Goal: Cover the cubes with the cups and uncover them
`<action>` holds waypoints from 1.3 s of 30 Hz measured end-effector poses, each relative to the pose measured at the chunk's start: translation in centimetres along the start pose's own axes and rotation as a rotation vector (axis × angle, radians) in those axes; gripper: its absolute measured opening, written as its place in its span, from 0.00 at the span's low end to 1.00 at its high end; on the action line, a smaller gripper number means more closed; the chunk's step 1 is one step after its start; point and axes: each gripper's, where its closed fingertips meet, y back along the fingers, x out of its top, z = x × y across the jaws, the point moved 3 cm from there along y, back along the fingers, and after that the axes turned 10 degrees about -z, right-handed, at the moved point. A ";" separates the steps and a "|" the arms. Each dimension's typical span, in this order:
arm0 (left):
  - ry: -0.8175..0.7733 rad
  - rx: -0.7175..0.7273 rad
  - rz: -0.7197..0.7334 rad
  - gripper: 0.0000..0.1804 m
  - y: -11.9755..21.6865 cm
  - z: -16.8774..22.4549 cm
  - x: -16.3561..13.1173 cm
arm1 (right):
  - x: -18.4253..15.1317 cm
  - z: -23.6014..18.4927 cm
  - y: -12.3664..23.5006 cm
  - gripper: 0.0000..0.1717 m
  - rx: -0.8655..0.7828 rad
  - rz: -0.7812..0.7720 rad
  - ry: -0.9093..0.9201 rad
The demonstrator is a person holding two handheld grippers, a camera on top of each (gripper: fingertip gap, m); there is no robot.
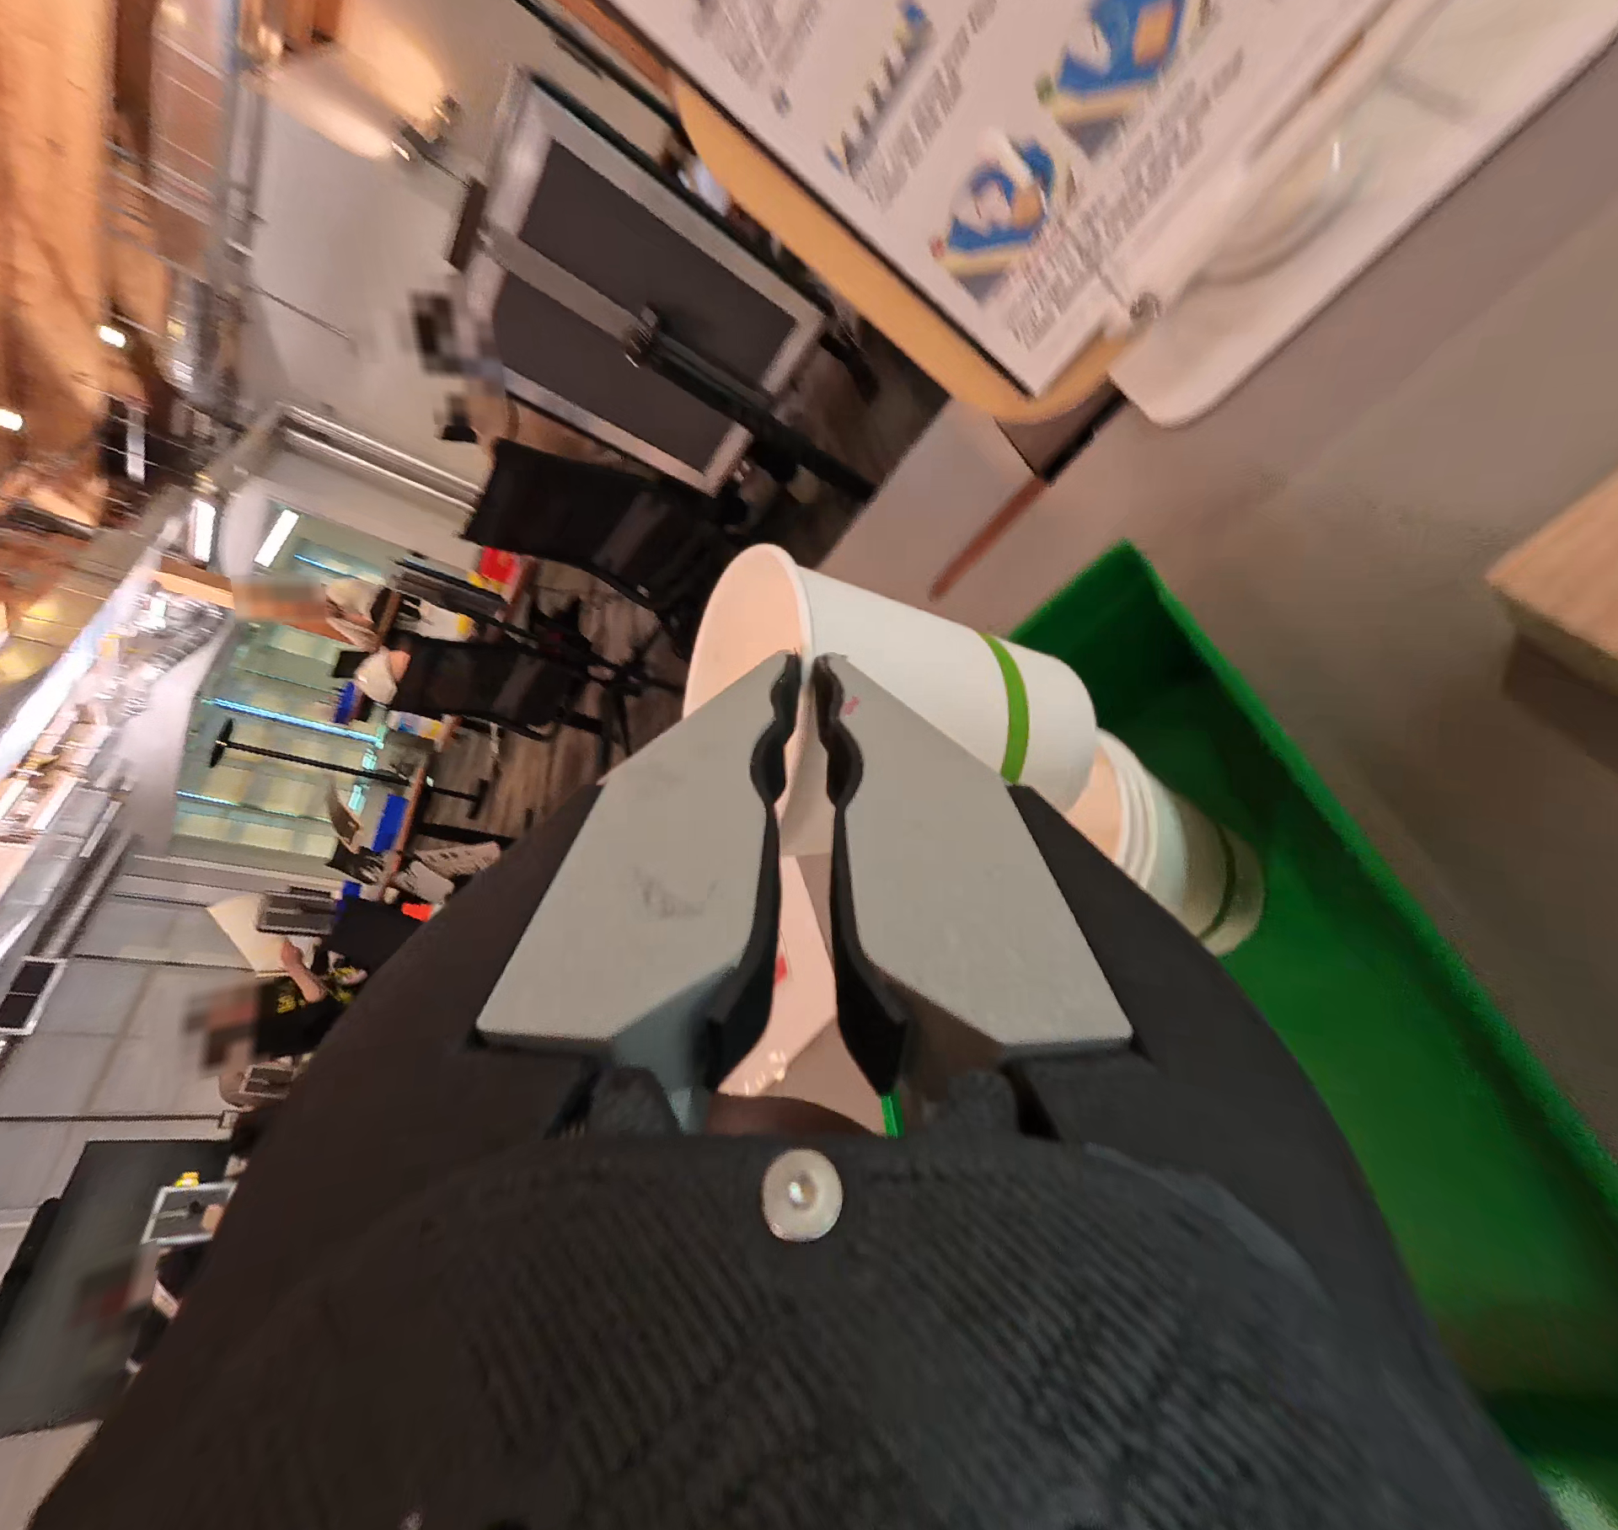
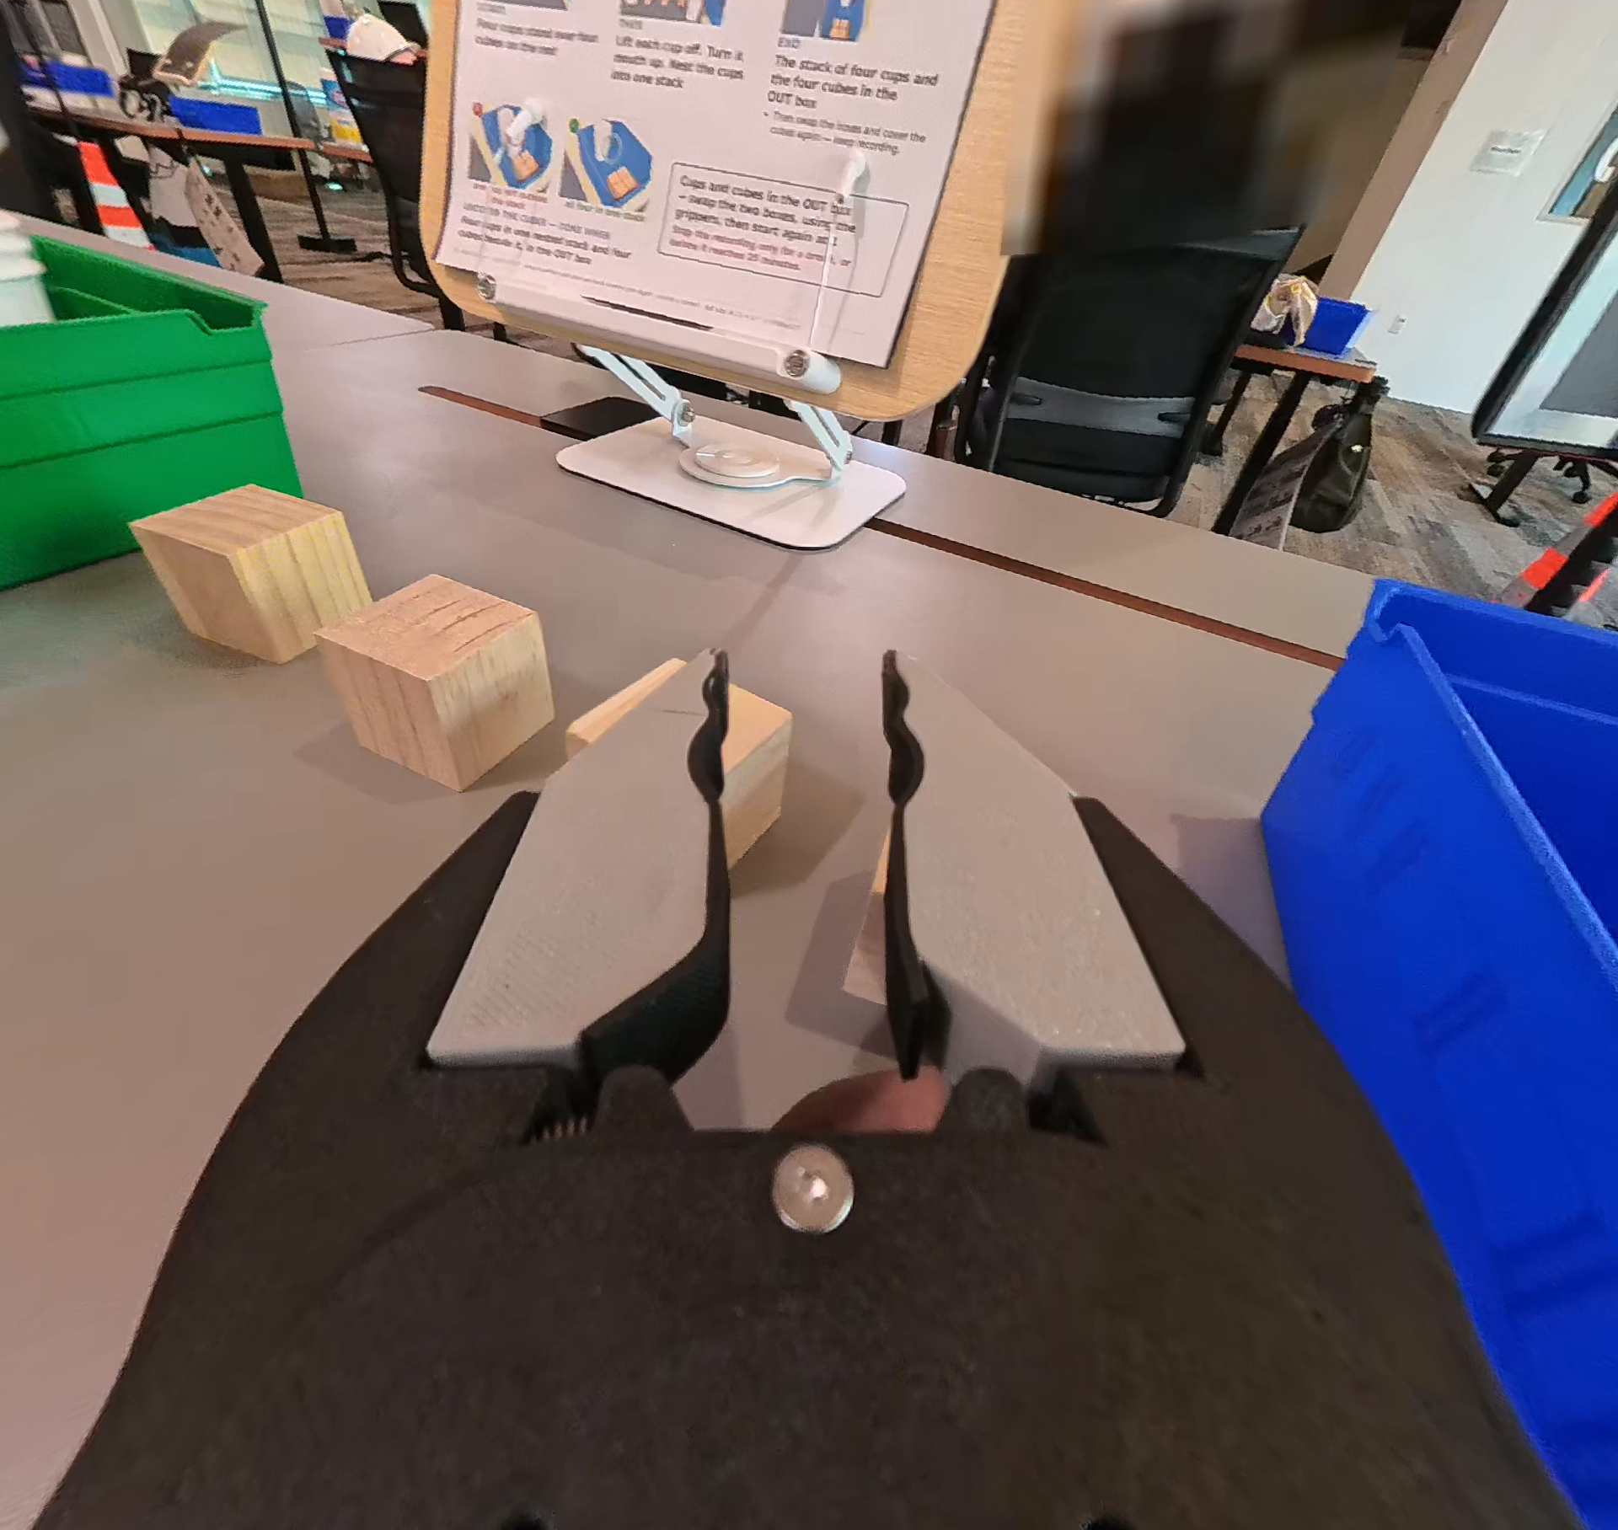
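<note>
Risk lay in our left gripper, jaws pinching a white paper cup's thin wall above the green bin: it could crumple. Right gripper hung spread over counter cubes.

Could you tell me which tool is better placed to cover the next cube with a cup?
Left, I think. The left tool is already clamped on a white cup's wall beside the green bin. The right tool hangs open over the table by the cubes, with no cup.
</note>
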 end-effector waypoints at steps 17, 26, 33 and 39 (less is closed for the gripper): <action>0.438 -0.348 0.857 0.01 18.2 18.5 16.0 | 3.4 -12.3 8.2 0.45 1.311 0.128 -0.302; 0.502 -0.625 0.837 0.01 16.8 26.9 15.8 | 6.3 -3.9 7.4 0.50 1.182 0.365 -0.690; 0.255 -0.731 0.845 0.01 17.0 32.3 15.7 | 5.6 -3.8 6.3 0.55 1.099 0.328 -0.680; 0.146 -0.804 0.854 0.01 16.7 34.1 14.9 | 5.5 -3.8 6.2 0.55 1.120 0.321 -0.690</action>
